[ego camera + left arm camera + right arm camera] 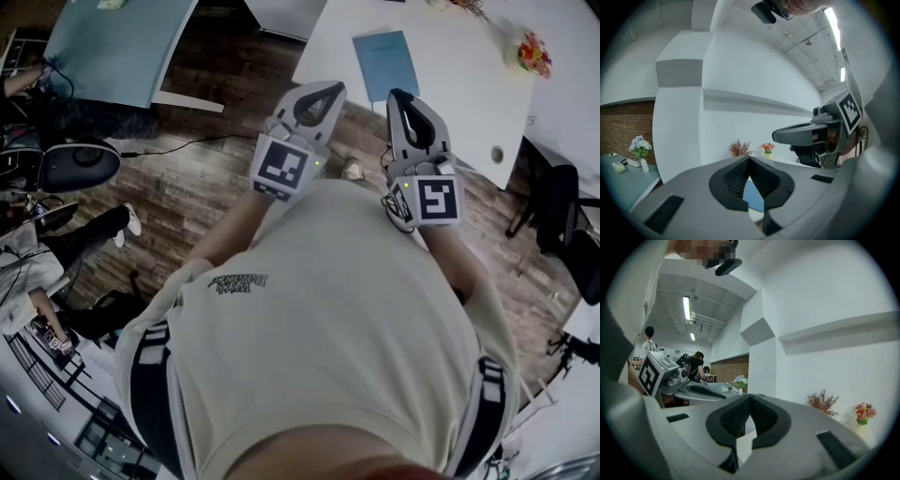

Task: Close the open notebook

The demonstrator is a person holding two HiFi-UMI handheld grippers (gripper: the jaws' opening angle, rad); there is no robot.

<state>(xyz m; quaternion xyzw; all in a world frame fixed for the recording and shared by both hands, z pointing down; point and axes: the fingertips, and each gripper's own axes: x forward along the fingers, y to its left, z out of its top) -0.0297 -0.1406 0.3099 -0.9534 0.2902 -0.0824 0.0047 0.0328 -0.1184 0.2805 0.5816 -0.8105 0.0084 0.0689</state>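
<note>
A teal table point(122, 42) stands at ten o'clock in the head view, across a strip of wooden floor point(206, 159). The person holds both tools out level at chest height over that floor. The left gripper point(323, 94) has its fingers pressed together at the tips with nothing clamped between them. The blue notebook point(385, 58) lies flat on the white table point(450, 94) at its two o'clock, apart from it; in the left gripper view a slice of blue cover point(753, 194) shows through the gap behind the tips. The right gripper point(405, 101) is just beside its twin, fingers likewise closed and empty, the notebook near its eleven o'clock. A small pot of flowers point(534, 54) sits at the notebook's three o'clock.
</note>
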